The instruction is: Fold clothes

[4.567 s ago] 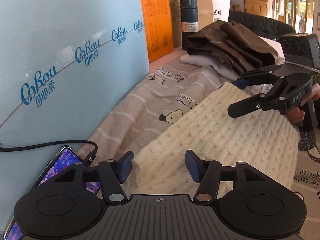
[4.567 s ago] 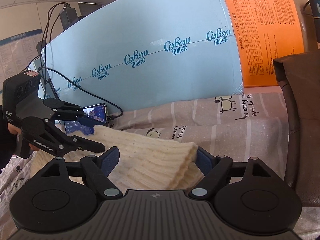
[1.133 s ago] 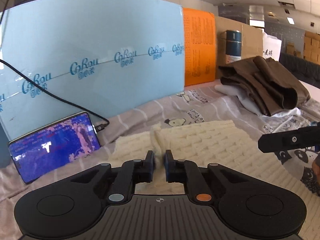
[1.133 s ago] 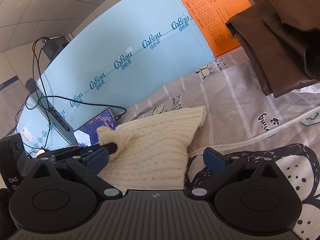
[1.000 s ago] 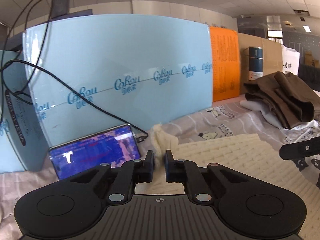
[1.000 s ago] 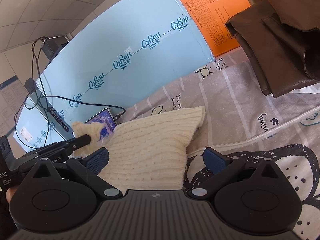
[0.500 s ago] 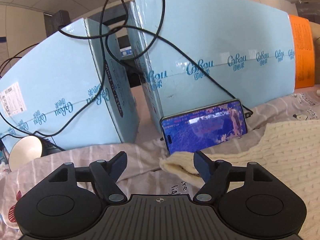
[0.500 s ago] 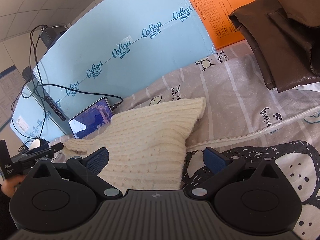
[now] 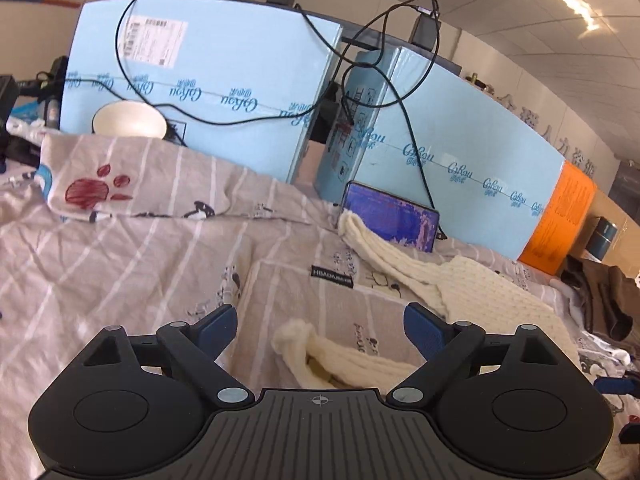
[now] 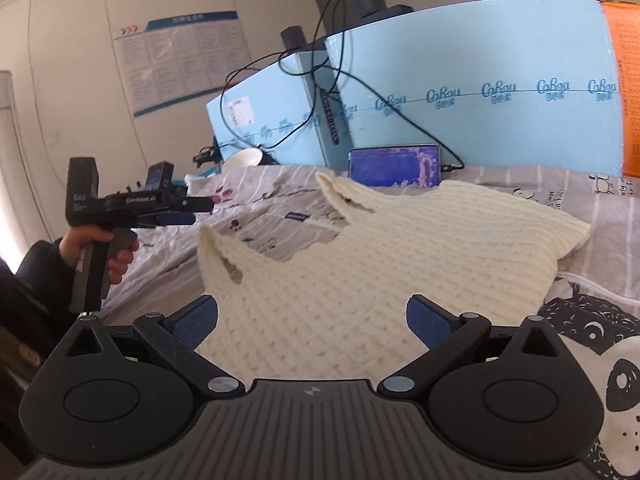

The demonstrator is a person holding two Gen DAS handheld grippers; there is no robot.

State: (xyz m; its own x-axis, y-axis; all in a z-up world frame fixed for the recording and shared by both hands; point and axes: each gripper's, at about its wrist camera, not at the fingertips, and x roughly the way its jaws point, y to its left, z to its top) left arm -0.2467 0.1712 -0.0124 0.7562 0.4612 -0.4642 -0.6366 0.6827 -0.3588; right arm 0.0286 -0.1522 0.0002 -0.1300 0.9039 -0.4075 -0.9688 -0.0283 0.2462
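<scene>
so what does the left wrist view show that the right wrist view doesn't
Only the left wrist view shows the brown clothes and the dark flask. Only the right wrist view shows the wall poster, the panda print and the person's hand holding the left gripper. Both show the cream sweater, phone, white bowl and blue boxes.

Near sleeve (image 9: pixel 344 360): its inner end was hidden behind the left gripper (image 9: pixel 320 330) body.
Sweater hem (image 10: pixel 304 344): it ran under the right gripper (image 10: pixel 312 320) housing, lower edge unseen.
Phone (image 10: pixel 394 160): the screen was a purple blur (nothing legible).
Brown clothes (image 9: pixel 600 296): far right of the left claw, partly hidden by bedding.
Wall poster (image 10: pixel 180 56): text too small to read.
</scene>
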